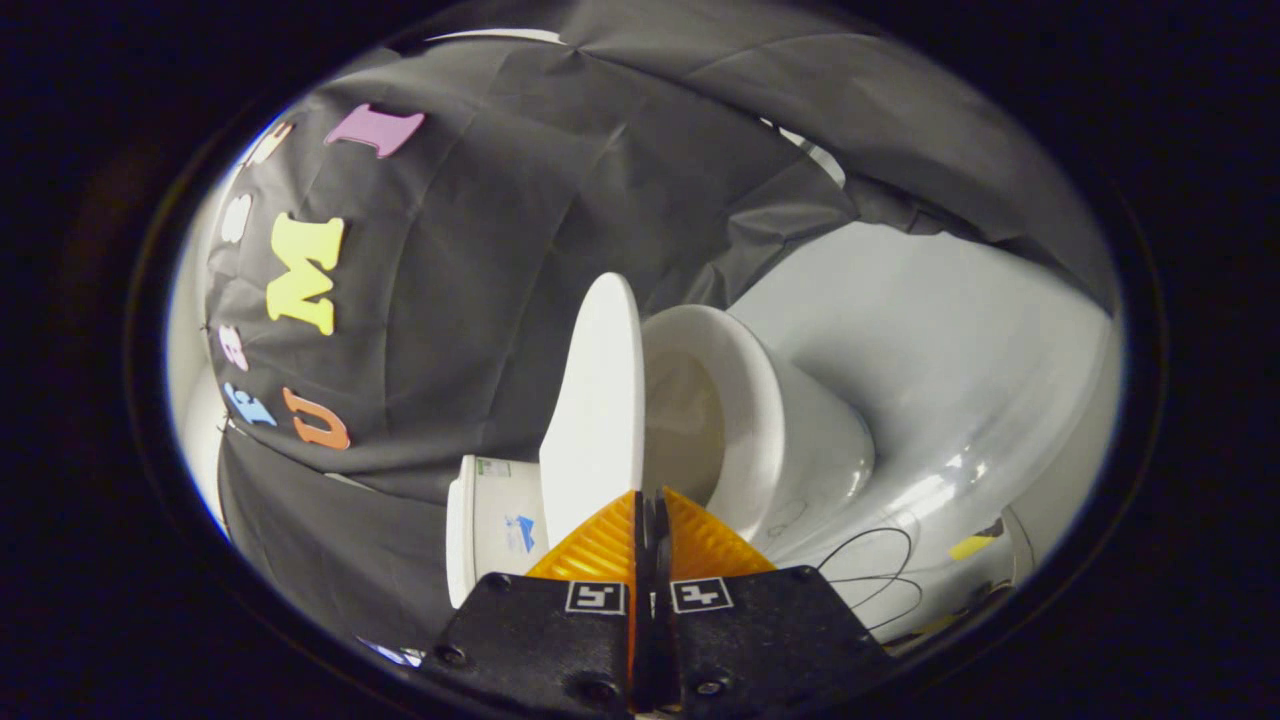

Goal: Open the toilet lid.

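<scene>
The white toilet lid (598, 400) stands raised, swung away from the bowl (770, 430) towards the tank (495, 520). The bowl's opening shows on the lid's far side. My gripper (651, 497) is shut, its two fingers pressed together with nothing visible between them. The fingertips sit right at the lid's near edge, on its bowl-facing side. Whether they touch the lid I cannot tell. The lid's lowest part is hidden behind one finger (600, 545).
Black cloth (480, 250) hangs close behind the lid and tank. A glossy pale floor (950, 380) spreads beyond the bowl. Thin dark cables (870, 570) loop on it near the toilet's base.
</scene>
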A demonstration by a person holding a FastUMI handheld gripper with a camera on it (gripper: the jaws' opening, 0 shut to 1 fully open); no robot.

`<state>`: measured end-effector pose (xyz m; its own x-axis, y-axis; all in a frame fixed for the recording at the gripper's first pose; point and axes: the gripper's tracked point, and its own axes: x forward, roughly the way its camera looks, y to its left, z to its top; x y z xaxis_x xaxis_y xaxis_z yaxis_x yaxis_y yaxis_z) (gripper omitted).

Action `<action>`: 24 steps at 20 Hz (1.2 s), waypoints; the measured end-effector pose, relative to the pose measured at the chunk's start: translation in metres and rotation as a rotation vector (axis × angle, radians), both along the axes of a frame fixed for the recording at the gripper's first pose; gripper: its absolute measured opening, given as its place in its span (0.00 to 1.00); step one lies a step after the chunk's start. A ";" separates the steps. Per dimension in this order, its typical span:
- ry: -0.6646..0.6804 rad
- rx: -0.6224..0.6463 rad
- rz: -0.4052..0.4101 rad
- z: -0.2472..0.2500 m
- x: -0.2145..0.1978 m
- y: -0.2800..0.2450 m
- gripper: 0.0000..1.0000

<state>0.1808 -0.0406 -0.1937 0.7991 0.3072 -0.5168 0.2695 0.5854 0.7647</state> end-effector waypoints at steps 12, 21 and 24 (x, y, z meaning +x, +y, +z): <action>-0.051 -0.242 0.073 0.061 0.000 0.042 0.04; -0.070 -0.410 0.113 0.096 0.002 0.077 0.05; -0.077 -0.445 0.120 0.105 0.002 0.087 0.05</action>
